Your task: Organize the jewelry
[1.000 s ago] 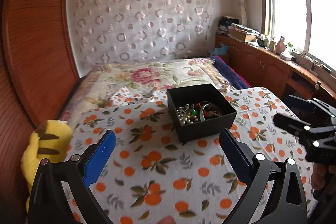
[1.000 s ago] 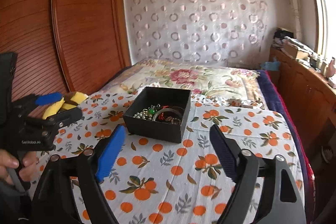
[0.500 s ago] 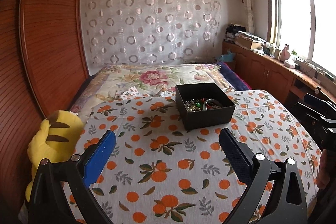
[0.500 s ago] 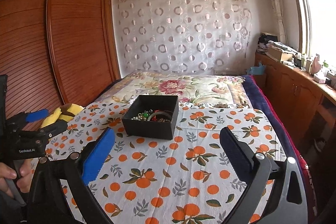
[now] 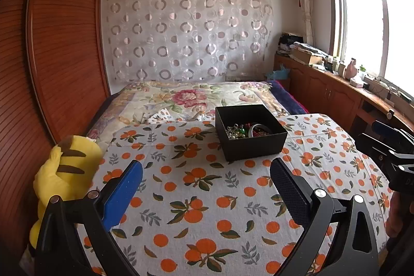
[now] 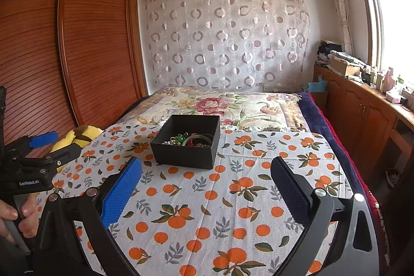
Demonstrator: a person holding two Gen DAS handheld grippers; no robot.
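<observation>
Left gripper (image 5: pixel 205 175): its two fingers were held wide apart above the cloth, with nothing between them.
Right gripper (image 6: pixel 205 173): its fingers were likewise spread wide and nothing was gripped.
Box (image 5: pixel 250 131): a black open-topped box was seen resting on the orange-patterned cloth (image 5: pixel 196 198), ahead of both grippers and well apart from them.
Jewelry (image 5: pixel 243 130): a tangled heap was seen inside the box, with pale beads, a green stone, red pieces and a grey bangle (image 6: pixel 198 139) lying together.
Risk, tangling: it was judged that one strand might be lifted with others dragged along, since the pieces were heaped together.
Risk, tipping: the box might be pushed or tilted if its wall were caught by a finger, because it appeared to be resting on soft bedding.
Risk, slipping: small beads might be dropped from broad padded fingers.
Risk, collision: the two grippers might be knocked together if both were brought to the one small box.
Surroundings: a yellow striped soft toy (image 5: pixel 62 172) was seen at the left edge of the cloth, a floral bedspread (image 6: pixel 220 105) behind the box, and a wooden wardrobe (image 6: pixel 85 43) on the left.
Obstruction: nothing was seen lying between the grippers and the box.
</observation>
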